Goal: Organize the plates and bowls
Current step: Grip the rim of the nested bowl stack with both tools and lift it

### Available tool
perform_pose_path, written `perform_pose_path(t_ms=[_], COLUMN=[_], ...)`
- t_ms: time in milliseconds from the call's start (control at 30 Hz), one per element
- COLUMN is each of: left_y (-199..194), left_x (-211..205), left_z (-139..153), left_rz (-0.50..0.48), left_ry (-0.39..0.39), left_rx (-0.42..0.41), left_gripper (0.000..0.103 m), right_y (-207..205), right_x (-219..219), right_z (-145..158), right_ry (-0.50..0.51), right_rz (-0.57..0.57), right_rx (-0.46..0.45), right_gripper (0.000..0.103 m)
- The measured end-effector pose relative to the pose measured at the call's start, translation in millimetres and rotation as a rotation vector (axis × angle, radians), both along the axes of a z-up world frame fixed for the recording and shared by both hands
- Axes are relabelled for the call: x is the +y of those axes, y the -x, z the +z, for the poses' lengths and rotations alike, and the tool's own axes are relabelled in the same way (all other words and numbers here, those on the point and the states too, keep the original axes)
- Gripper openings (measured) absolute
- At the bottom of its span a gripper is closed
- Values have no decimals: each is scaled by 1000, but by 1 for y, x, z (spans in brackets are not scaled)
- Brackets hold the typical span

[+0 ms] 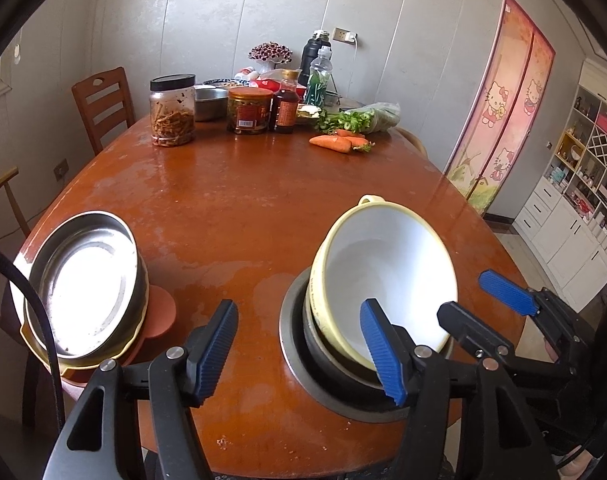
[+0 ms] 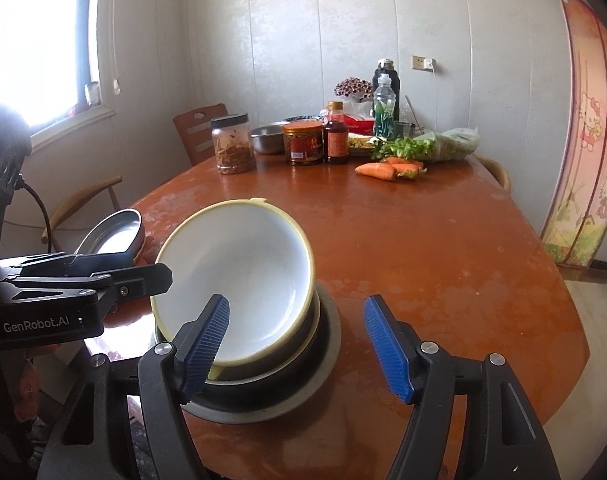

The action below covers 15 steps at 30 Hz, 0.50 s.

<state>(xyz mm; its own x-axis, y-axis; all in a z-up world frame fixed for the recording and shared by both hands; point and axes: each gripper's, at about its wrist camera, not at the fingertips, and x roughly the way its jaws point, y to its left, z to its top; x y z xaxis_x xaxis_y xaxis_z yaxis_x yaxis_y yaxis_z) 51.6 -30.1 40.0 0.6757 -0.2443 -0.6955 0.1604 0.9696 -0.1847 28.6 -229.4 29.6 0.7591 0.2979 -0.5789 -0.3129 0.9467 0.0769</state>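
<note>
Bowls are sitting stacked near the table (image 1: 263,200) edge: a cream bowl (image 1: 387,264) is leaning tilted inside a dark bowl (image 1: 331,352) on a steel plate (image 1: 299,376). In the left wrist view, a steel dish stack (image 1: 87,280) is lying at nine o'clock, jars (image 1: 171,112) and carrots (image 1: 335,142) at twelve. The left gripper (image 1: 307,352) is standing spread, its right pad at the cream rim, pinching nothing.

In the right wrist view, the right gripper (image 2: 299,352) is standing spread and empty; the cream bowl (image 2: 239,276) is lying at eleven o'clock behind its left finger (image 2: 207,344).
</note>
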Motion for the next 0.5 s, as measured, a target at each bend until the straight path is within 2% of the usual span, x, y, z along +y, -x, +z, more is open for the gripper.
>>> perform_pose_path(t_ms=[400, 500], left_y=[2, 3], left_x=[5, 4], left_z=[-4, -6], left_rz=[15, 27], left_ry=[16, -12], left_rx=[3, 1], left_gripper=[75, 75], right_y=[0, 1], right_x=[-3, -5], right_z=[-1, -4], right_ry=[-29, -34], right_rz=[-17, -22], right_rx=[16, 29], right_gripper=[76, 77])
